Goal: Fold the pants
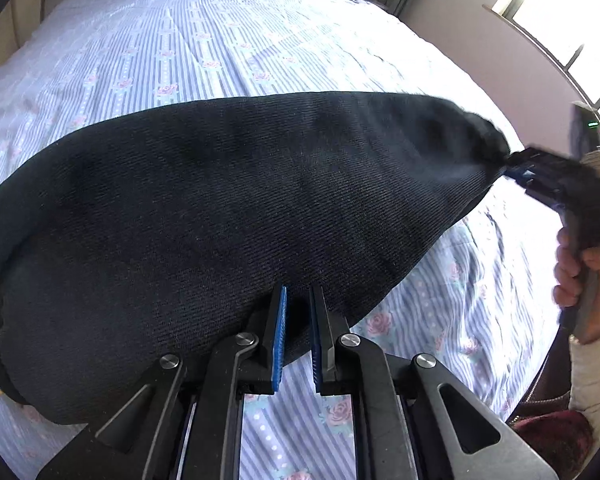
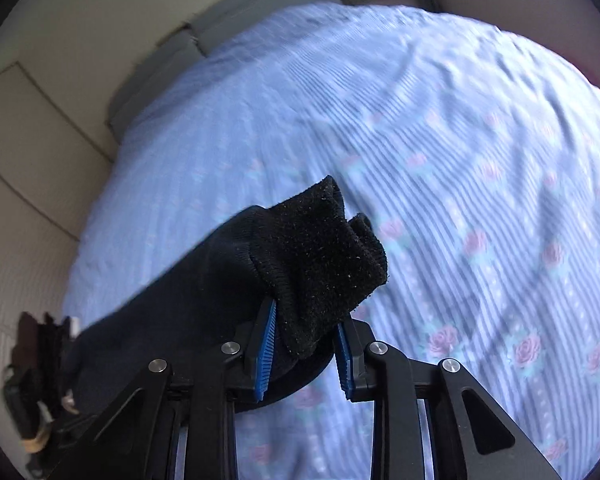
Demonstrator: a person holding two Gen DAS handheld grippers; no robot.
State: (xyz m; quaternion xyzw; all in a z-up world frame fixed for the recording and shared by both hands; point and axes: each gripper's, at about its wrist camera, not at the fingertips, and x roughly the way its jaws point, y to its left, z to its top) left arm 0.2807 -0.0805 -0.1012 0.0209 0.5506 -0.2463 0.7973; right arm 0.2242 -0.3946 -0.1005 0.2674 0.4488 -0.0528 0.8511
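While stretched across the bed [image 1: 148, 48], black pants [image 1: 228, 216] span the left wrist view from about 8 o'clock out to 3 o'clock, dark ribbed knit over a blue-striped bedspread [image 1: 440, 320] printed with pink roses. Left claw [image 1: 298, 300] at 6 o'clock, blue pads drawn close together and pinching the near edge of the pants, fabric disappearing between the fingertips. Over at 3 o'clock, right claw [image 1: 516, 168] blurred, clamped on the bunched far end of the cloth, pulling it to a point. Below that, at 4 o'clock, person's hand [image 1: 580, 276] wrapped round the grey handle, pale sleeve [image 1: 596, 364] beneath. Window [image 1: 560, 12] bright at 2 o'clock.

Switching to the right wrist view: right claw [image 2: 306, 320] at 6 o'clock, closed onto a thick fuzzy hem [image 2: 324, 256] of the pants [image 2: 204, 280], the blue pads [image 2: 266, 344] pressed against either side of the folded cloth. Hem standing up from the fingers toward 12 o'clock, rest of the garment trailing away to 8 o'clock. Down there, at 8 o'clock near the rim, left claw [image 2: 40, 364] dark and smeared, detail too blurred to read. Bedspread [image 2: 460, 160] streaked with motion blur from 12 through 5 o'clock. Beige panelled wall [image 2: 32, 152] at 9 o'clock, grey headboard edge [image 2: 236, 16] at 11 o'clock.
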